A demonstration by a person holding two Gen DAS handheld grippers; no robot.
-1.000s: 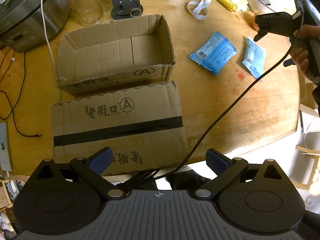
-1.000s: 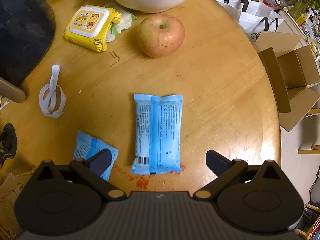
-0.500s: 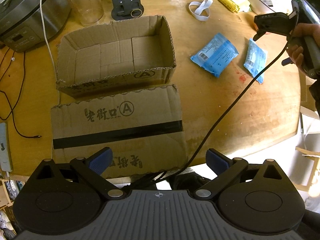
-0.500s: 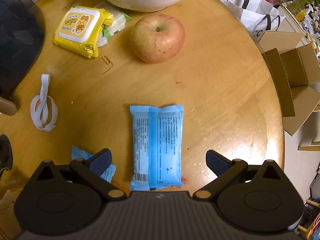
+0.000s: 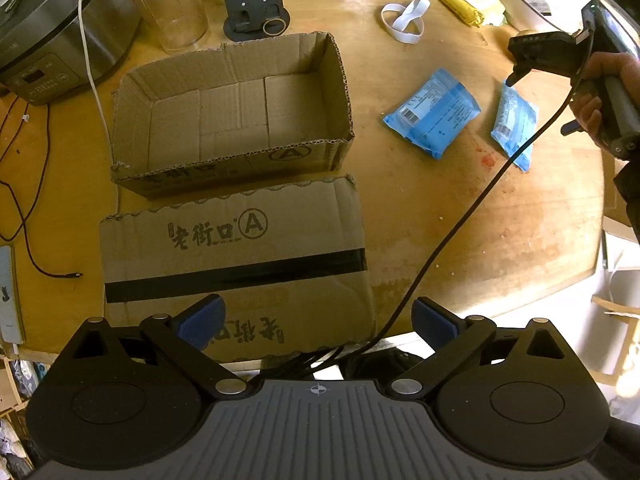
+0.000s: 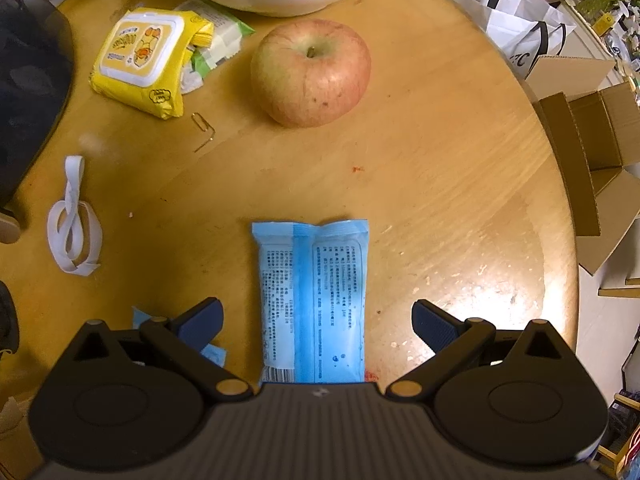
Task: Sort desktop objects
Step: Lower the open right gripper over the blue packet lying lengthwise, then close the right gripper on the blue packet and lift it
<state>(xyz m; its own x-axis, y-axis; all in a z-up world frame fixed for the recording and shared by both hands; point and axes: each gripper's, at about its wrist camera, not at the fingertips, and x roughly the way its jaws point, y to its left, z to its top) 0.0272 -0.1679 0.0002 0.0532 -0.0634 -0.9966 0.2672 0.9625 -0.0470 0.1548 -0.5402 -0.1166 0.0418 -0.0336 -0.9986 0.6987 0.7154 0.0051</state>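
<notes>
Our right gripper point(image 6: 316, 316) hangs wide apart over the blue packet point(image 6: 313, 300); our left gripper point(image 5: 318, 318), fingers spread too, hovers above the flattened cardboard point(image 5: 236, 256).

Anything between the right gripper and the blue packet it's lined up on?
Nothing visible. The right gripper is open, with the blue plastic packet lying flat on the wooden table between its fingers; the red apple sits well beyond it.
</notes>
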